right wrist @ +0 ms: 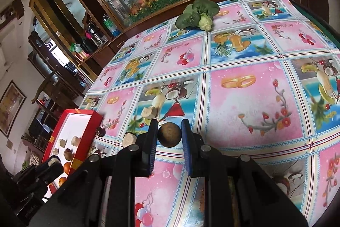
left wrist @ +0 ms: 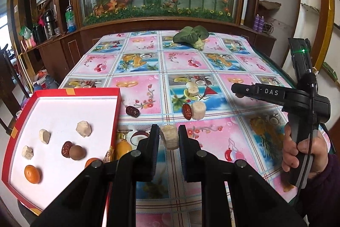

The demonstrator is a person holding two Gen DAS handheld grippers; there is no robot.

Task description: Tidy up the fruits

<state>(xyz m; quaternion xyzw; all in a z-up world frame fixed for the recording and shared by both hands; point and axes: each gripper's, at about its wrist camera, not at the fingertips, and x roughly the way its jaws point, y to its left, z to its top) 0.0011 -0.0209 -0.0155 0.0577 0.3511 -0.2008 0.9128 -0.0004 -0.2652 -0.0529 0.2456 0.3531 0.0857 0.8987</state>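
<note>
My left gripper (left wrist: 169,130) is shut on a pale round fruit slice (left wrist: 170,139), held above the table just right of the red box (left wrist: 118,112). The box's white floor holds several pale chunks, a red date (left wrist: 67,149), a brown round fruit (left wrist: 77,152) and oranges (left wrist: 32,173). On the cloth lie a dark date (left wrist: 132,111), another date (left wrist: 187,111) and a pale slice (left wrist: 198,110). My right gripper (right wrist: 170,122) is shut on a brown round fruit (right wrist: 170,134) above the table. That gripper (left wrist: 237,93) also shows at the right of the left wrist view, held by a hand (left wrist: 297,154).
A green bok choy (left wrist: 191,36) lies at the far side of the table (left wrist: 212,69), which has a bright fruit-print cloth. A wooden cabinet with a flower display stands behind. The red box (right wrist: 85,118) overhangs the table's left edge.
</note>
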